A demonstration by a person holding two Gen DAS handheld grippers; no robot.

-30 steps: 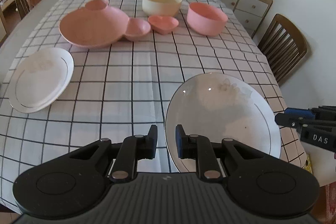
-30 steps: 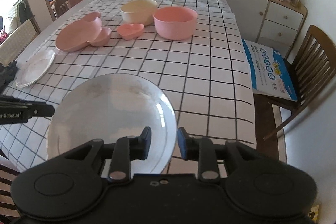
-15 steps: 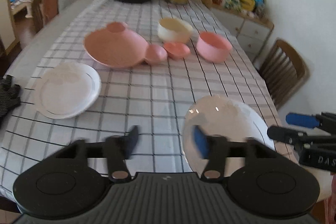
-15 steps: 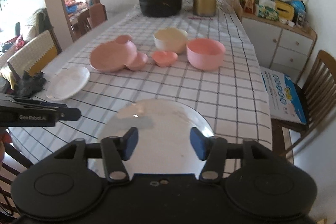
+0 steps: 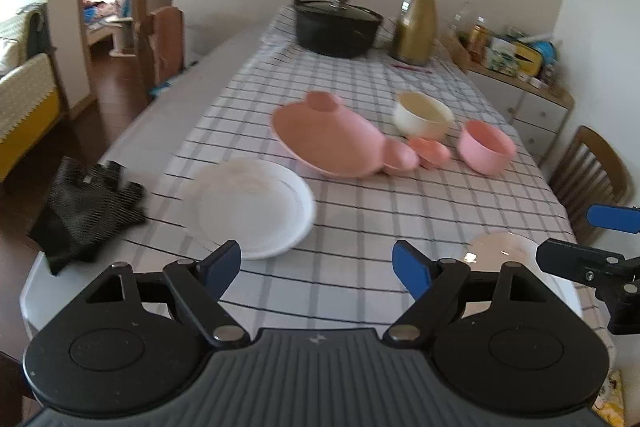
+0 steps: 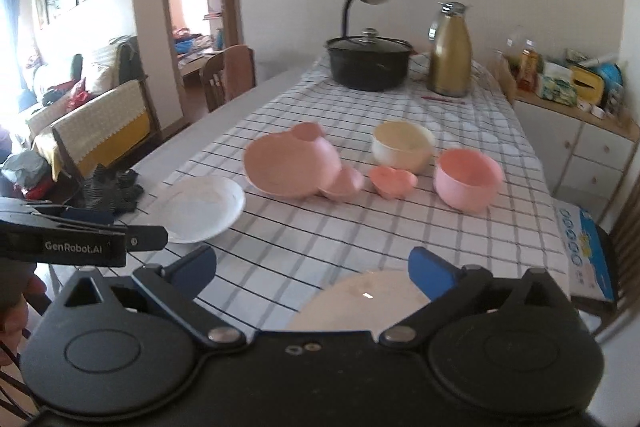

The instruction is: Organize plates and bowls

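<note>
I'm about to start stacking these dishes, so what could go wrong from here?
1. The glossy white plate lies close to the table's near edge, so a nudge could push it off.
2. The pink bear-shaped plate, small pink round dish and pink heart-shaped dish crowd together; open jaws may bump a neighbour.

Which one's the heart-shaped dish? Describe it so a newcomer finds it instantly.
Start at the checked tablecloth and find the cluster of pink and cream dishes mid-table. The heart-shaped dish sits between the pink bear-shaped plate and the round pink bowl, in front of the cream bowl. It is the smallest, shallow, coral-pink, with a notched heart outline.
</note>
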